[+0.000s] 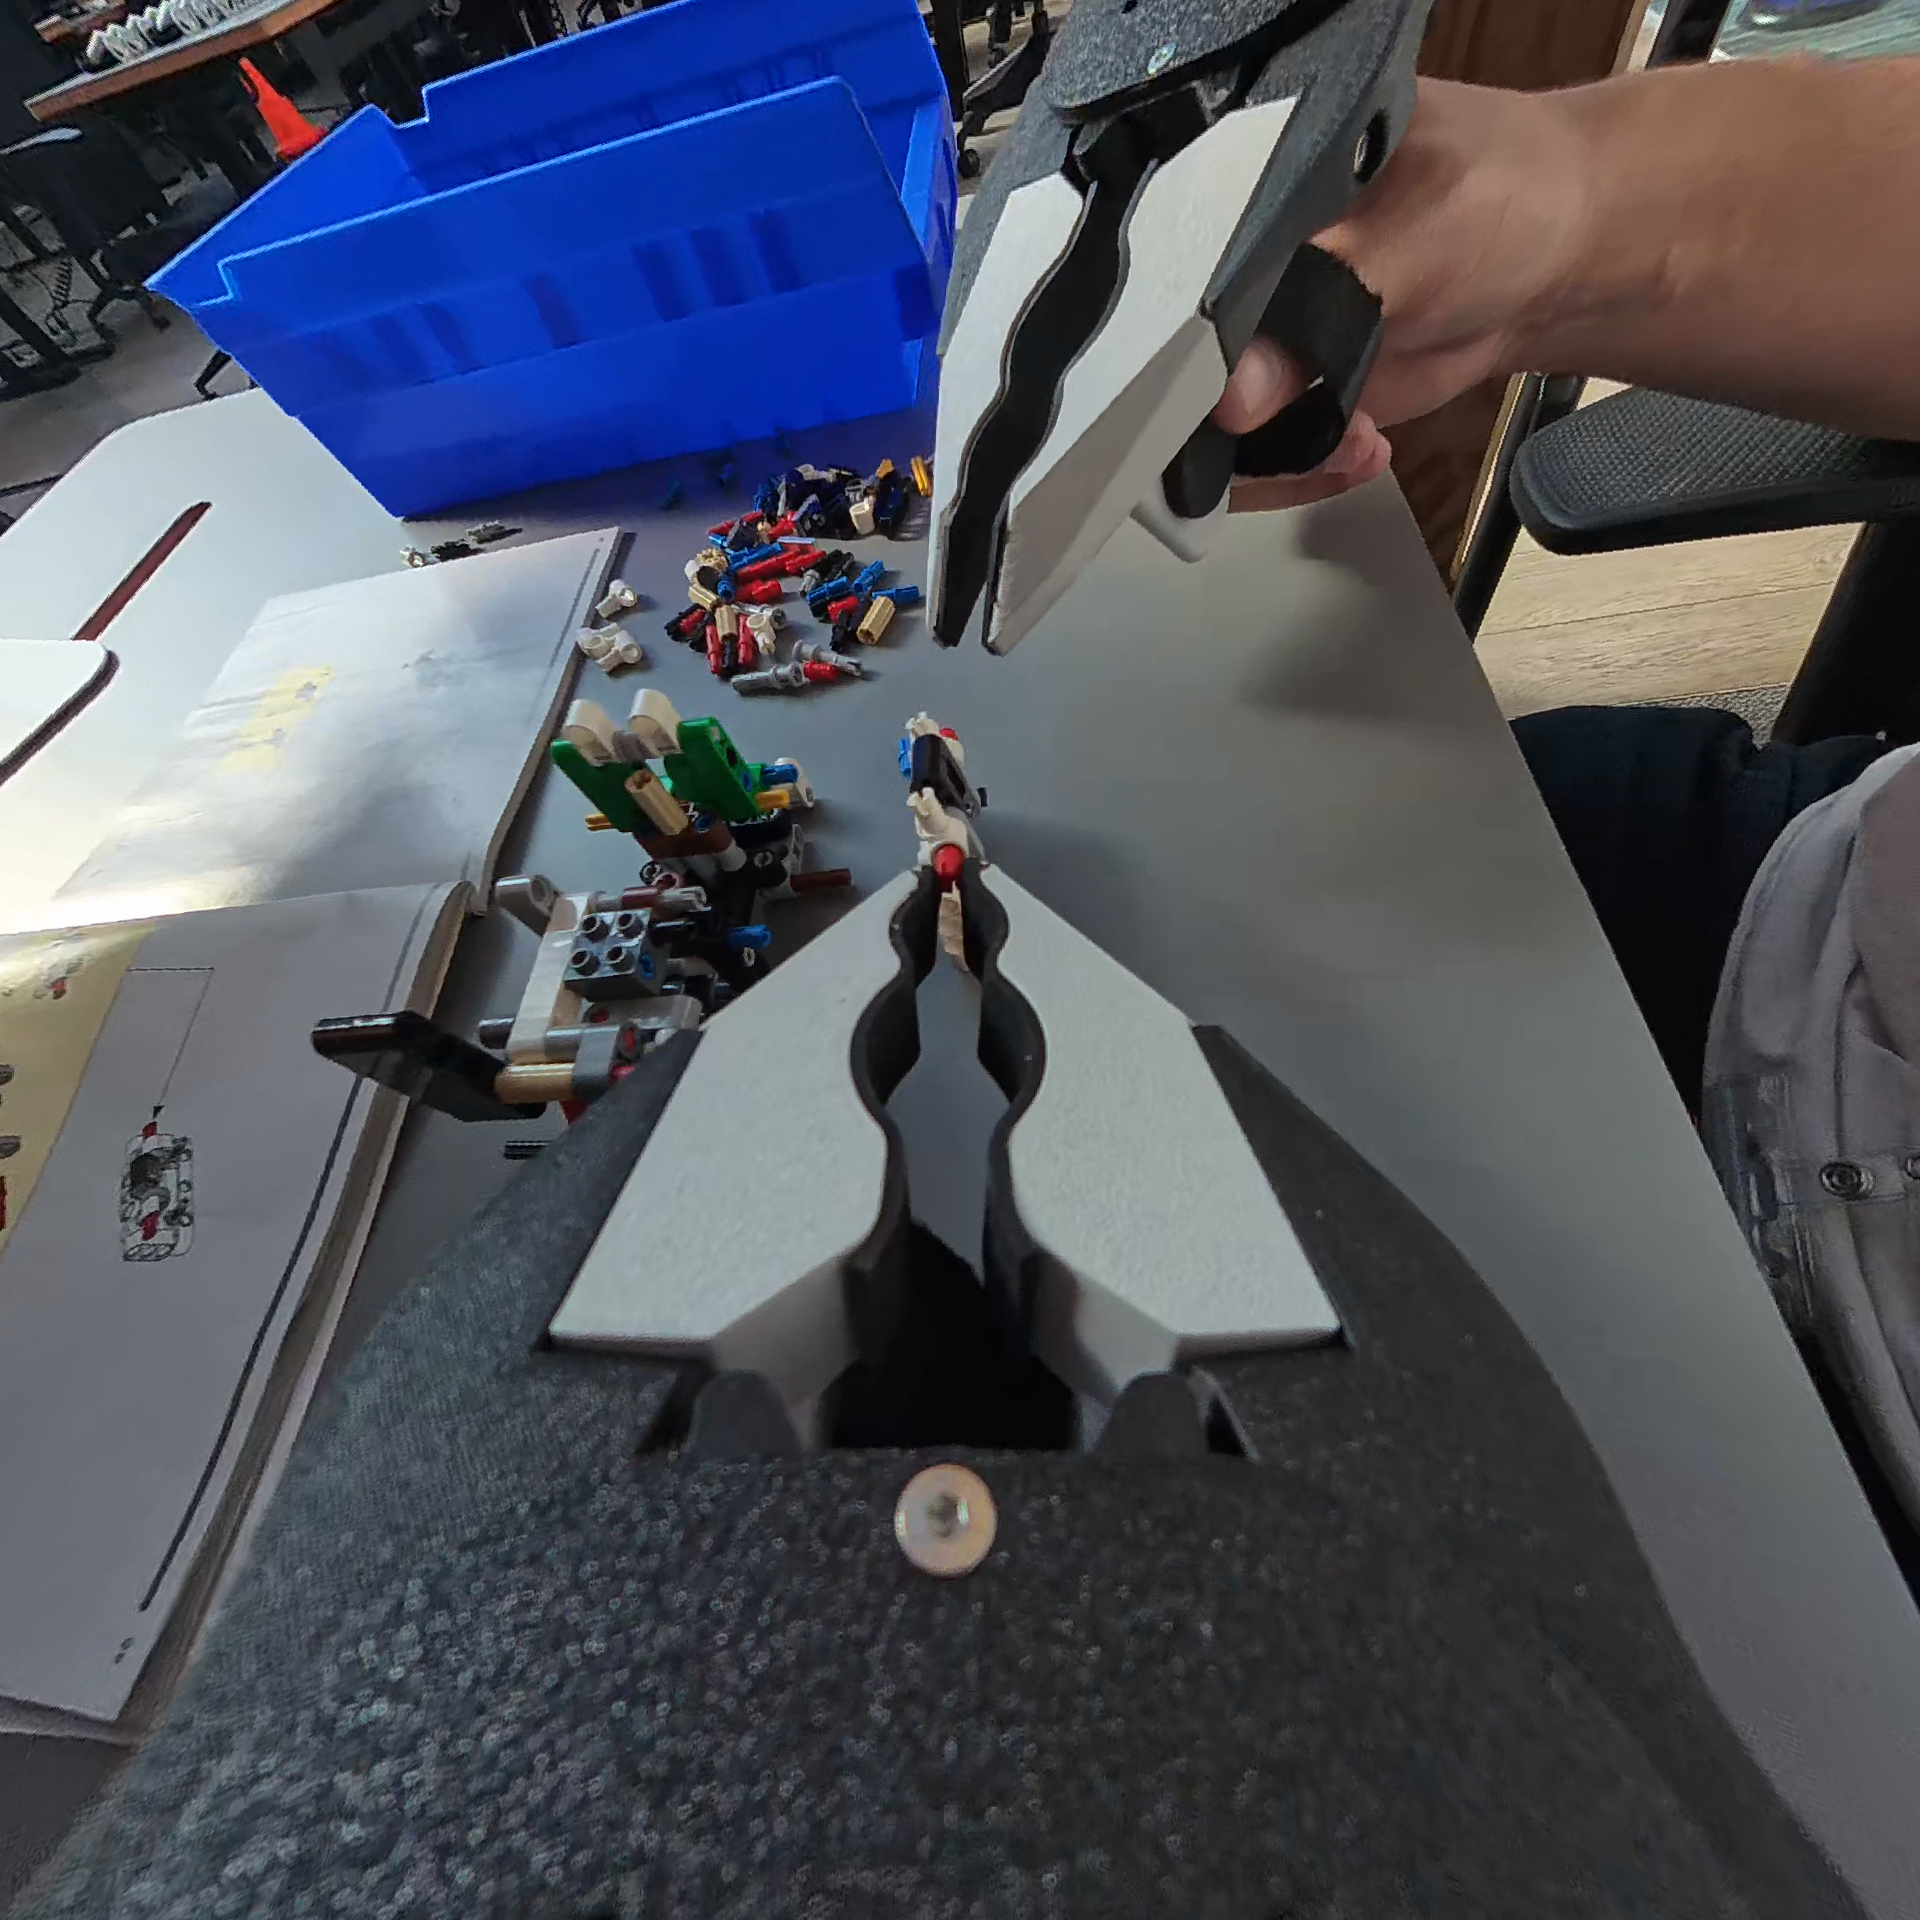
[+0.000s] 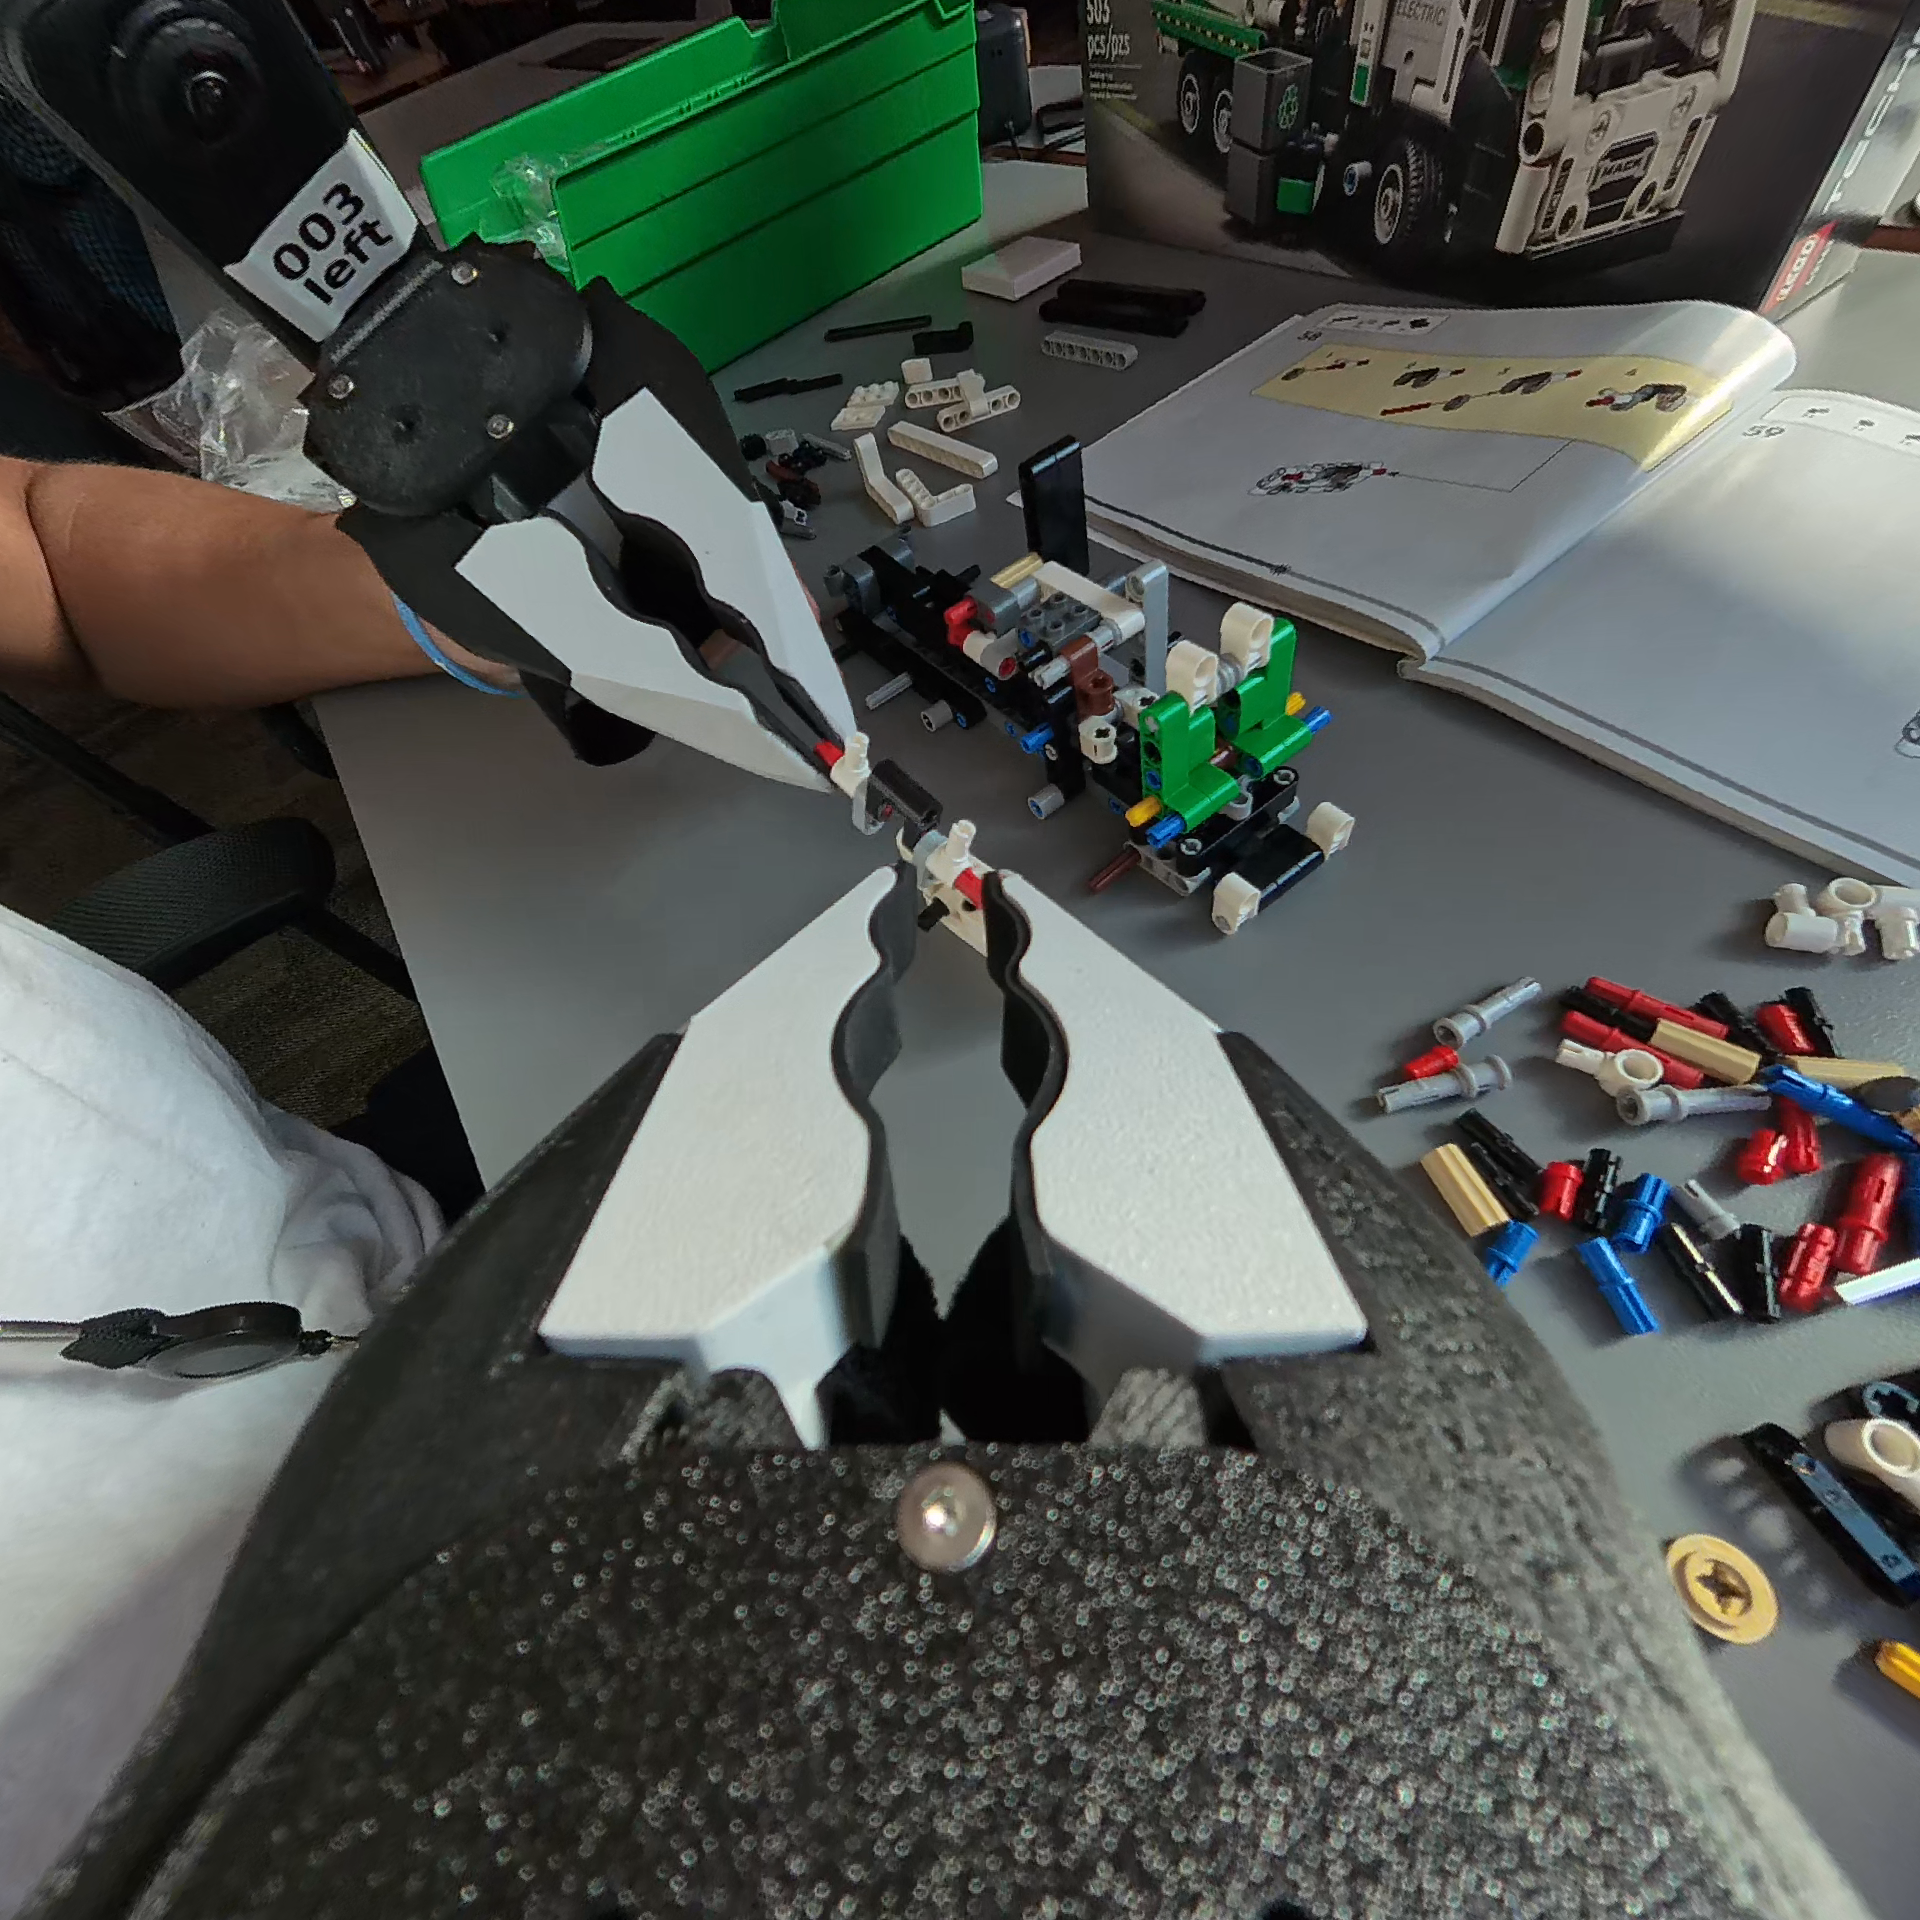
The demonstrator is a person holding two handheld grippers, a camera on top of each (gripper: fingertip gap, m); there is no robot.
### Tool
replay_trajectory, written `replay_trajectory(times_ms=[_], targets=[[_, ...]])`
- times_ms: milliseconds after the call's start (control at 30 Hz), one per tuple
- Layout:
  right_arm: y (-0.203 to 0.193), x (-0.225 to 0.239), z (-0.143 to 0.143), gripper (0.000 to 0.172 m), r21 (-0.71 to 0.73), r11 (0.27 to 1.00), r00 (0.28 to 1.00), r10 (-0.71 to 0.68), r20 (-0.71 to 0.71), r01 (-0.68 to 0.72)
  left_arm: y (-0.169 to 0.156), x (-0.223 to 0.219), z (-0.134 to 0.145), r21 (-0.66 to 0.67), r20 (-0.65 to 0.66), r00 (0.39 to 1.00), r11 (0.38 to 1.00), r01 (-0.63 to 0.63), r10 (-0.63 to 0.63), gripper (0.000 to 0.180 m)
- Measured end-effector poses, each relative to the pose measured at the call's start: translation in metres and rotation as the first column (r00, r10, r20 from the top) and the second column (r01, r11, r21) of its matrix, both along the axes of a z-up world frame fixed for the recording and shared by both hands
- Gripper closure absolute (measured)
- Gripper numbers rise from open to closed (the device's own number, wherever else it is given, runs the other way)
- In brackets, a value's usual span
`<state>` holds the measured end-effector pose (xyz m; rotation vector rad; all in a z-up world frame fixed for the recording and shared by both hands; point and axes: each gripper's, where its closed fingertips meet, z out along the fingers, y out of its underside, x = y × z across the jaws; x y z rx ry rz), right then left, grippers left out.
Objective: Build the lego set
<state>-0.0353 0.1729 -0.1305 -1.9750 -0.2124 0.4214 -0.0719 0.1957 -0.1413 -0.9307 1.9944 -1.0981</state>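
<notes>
A blue bin [image 1: 582, 270] was seen only in the left wrist view; a green bin [image 2: 748, 197], a truck-set box [image 2: 1455, 135] and the open instruction booklet's [image 2: 1507, 520] diagrams only in the right – neither bin's contents could be made out. One half-built chassis [image 2: 1132, 727] stood near one pile of loose pins [image 2: 1704, 1153]. The left gripper [image 2: 831, 764] was clamped on one end of a small pin-and-connector assembly [image 2: 904, 805], raised just above the grey table [image 2: 623, 935]; the right gripper [image 2: 951, 883] was narrowly closed on the other.
</notes>
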Motion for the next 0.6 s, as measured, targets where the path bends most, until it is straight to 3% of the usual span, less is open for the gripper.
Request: replay_trajectory(times_ms=[600], targets=[[-0.0008,0.0109,-0.0042,0.161,0.003,1.000,1.000,-0.026,0.017,0.026,-0.0053,-0.0017,-0.0026,0.008,-0.008,1.000,1.000,0.021,-0.020,0.179]])
